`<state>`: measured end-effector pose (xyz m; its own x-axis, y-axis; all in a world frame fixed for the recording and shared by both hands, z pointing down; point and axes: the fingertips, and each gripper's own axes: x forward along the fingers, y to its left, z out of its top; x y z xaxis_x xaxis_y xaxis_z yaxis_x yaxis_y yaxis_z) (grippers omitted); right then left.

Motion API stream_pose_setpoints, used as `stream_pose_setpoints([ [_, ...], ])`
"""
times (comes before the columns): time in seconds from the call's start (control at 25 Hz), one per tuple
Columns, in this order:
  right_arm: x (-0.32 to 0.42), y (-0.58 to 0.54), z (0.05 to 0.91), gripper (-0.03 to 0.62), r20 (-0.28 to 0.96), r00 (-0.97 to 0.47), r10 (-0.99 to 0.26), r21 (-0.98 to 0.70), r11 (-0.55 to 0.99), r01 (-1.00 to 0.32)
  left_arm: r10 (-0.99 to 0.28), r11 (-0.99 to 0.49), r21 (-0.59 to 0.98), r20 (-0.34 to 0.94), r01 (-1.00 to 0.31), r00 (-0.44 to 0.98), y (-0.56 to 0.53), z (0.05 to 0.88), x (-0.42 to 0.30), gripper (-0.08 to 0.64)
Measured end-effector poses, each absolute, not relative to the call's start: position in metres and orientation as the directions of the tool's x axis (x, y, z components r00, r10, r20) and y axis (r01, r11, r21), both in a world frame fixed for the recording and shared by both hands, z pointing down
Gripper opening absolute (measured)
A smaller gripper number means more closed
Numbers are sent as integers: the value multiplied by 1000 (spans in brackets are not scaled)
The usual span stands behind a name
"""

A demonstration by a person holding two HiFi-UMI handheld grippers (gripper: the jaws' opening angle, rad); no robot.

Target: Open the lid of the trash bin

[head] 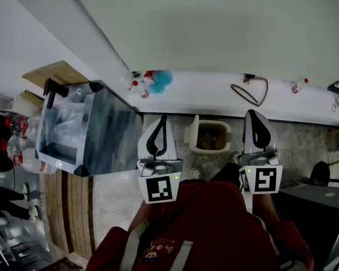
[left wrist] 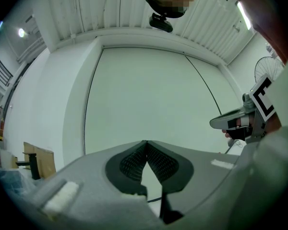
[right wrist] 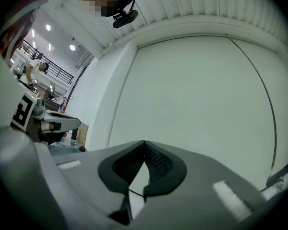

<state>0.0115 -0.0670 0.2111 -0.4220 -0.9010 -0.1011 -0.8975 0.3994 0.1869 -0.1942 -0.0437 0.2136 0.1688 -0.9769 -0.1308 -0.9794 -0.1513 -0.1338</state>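
Note:
A small beige trash bin stands on the stone floor by the white wall, between my two grippers in the head view. Its top shows a brown inside, and a pale flap rises at its left side. My left gripper hovers left of the bin and my right gripper right of it, both apart from it. Both are shut with nothing held. The left gripper and the right gripper point at the bare wall in their own views, with pad tips meeting. The bin is hidden in both gripper views.
A large grey cart with a clear liner stands at the left. Spray bottles, a blue cloth, a brown hose loop and another bottle lie along the wall's foot. A fan and a dark tabletop sit at the right.

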Motion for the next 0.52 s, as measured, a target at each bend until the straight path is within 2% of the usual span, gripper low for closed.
stream_pose_setpoints([
  [0.52, 10, -71, 212, 0, -97, -420, -902, 192, 397, -897, -975, -157, -135, -136, -978, 175, -46, 214, -196, 5],
])
